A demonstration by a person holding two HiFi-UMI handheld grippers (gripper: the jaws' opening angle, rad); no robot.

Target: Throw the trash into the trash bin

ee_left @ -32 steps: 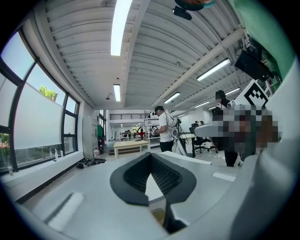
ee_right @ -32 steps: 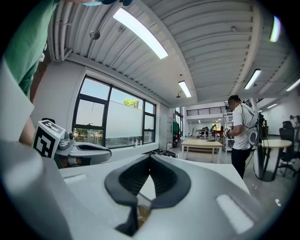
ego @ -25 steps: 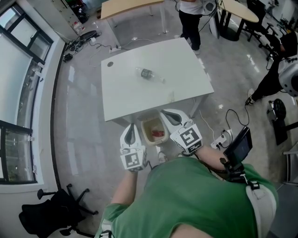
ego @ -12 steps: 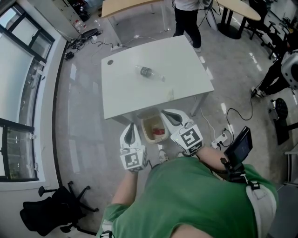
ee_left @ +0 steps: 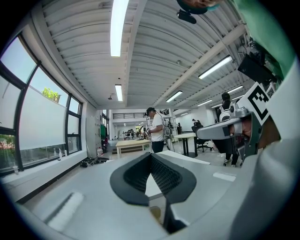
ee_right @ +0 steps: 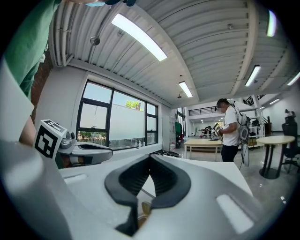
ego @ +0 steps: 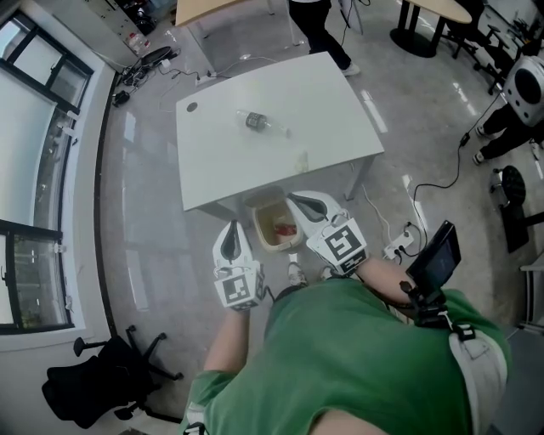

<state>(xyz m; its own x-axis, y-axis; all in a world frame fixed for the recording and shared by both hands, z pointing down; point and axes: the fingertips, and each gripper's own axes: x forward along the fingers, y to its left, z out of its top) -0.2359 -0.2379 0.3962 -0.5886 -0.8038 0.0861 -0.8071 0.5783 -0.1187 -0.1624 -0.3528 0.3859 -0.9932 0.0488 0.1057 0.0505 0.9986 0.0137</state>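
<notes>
A beige trash bin (ego: pixel 266 210) stands on the floor at the white table's (ego: pixel 212 170) near edge, with red trash (ego: pixel 286 228) inside. On the table lie a clear plastic bottle (ego: pixel 255 121) and a small pale scrap (ego: pixel 302 160). My left gripper (ego: pixel 229 229) hovers just left of the bin, held level, jaws shut and empty. My right gripper (ego: pixel 295 200) hangs over the bin's right rim, also shut with nothing in it. In the left gripper view the left gripper (ee_left: pixel 151 155) has its pads meeting; the right gripper (ee_right: pixel 150 158) looks the same in its own view.
A black office chair (ego: pixel 102 382) stands at the lower left by the windows. Cables and a power strip (ego: pixel 395 251) lie on the floor right of the bin. A person's legs (ego: pixel 310 17) and a wooden table (ego: pixel 221 8) are beyond the white table.
The head view has shifted, so table and bin sit slightly higher and further left. The person beyond the table has stepped away. Both grippers stay shut and have hardly moved.
</notes>
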